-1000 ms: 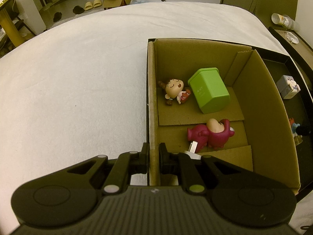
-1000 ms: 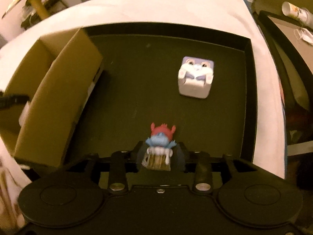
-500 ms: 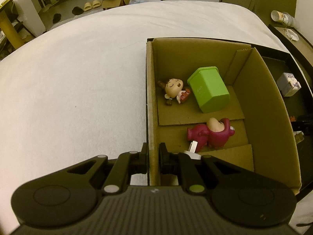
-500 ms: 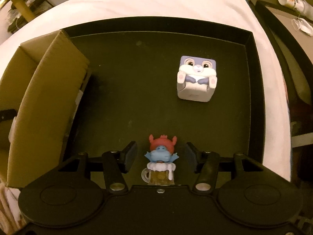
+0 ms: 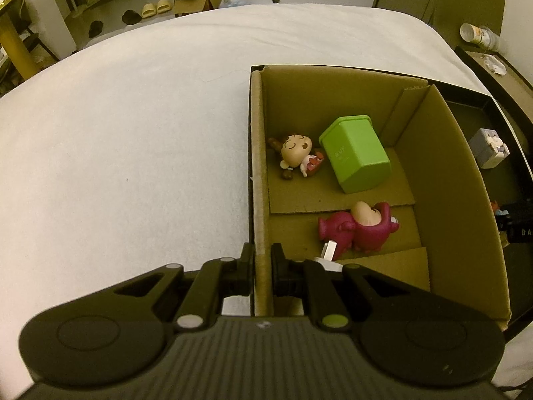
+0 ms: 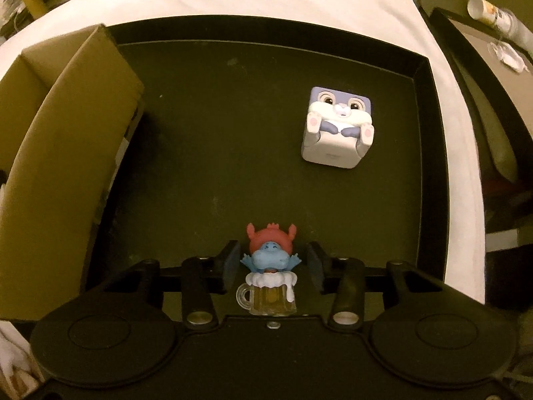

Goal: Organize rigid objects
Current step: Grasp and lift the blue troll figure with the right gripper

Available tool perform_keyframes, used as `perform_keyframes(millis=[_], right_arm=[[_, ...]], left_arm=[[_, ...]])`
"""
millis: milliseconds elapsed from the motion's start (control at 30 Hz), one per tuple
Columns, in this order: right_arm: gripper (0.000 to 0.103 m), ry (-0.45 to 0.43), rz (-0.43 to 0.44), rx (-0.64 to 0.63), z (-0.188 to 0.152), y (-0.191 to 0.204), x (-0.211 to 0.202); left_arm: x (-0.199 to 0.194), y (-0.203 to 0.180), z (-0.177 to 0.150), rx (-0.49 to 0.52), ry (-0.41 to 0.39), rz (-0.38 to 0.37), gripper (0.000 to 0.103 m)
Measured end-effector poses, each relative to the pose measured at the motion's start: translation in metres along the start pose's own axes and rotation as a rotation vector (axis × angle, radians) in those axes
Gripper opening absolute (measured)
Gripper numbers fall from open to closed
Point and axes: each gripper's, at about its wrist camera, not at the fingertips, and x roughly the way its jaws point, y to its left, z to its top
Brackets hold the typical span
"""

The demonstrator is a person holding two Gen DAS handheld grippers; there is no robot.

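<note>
My left gripper is shut on the left wall of the cardboard box. Inside the box lie a green bin, a sleeping-child figurine and a magenta bear figurine. My right gripper is open over the black tray. A blue creature in a beer mug stands upright on the tray between the spread fingers, untouched. A white and purple rabbit cube sits farther back on the right of the tray.
The box stands in the tray's left part. The tray rests on a white bed. A side table with a cup is at the right. A white object lies by the bear.
My right gripper opened and let go of the mug figurine, which now stands on the tray; the gripper then pulled back a little. My left gripper kept its hold on the box wall.
</note>
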Motion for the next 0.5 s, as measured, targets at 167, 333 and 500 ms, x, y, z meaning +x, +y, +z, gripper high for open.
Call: perform_keyframes(millis=[167, 333, 500], right_arm=[[0.039, -0.009, -0.003, 0.009, -0.004, 0.000, -0.003], [0.039, -0.051, 0.001, 0.000, -0.008, 0.002, -0.017], [0.039, -0.106, 0.012, -0.025, -0.006, 0.010, -0.036]], left_arm=[[-0.001, 0.002, -0.001, -0.004, -0.003, -0.005, 0.009], [0.000, 0.001, 0.000, -0.001, -0.003, -0.004, 0.009], [0.000, 0.001, -0.001, -0.003, -0.005, -0.006, 0.009]])
